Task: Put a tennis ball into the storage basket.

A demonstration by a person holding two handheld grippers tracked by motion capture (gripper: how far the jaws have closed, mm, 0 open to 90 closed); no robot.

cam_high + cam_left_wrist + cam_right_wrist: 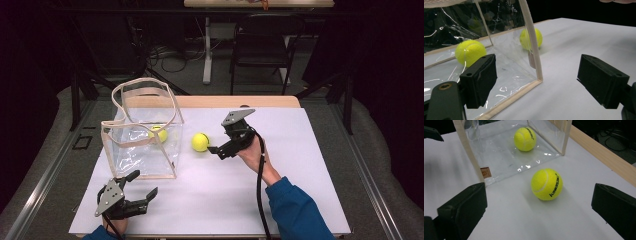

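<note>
Beyond our right gripper (214, 149), jaws spread and empty, stands a clear bag (506, 157) holding a second ball (525, 139). The tennis ball (546, 184) lies on the white table (524, 220) just ahead, between the jaws. Our left gripper (145, 187), also spread, sits at the bag's near corner.

Both grippers were black, each topped by a grey three-cornered plate dotted with small screws. The right gripper (216, 150), mid-frame, trailed a thick black cable over a blue sleeve (295, 210) at lower right. The left gripper (145, 187), lower left, had blocky black jaws and a brass-coloured screw.
</note>
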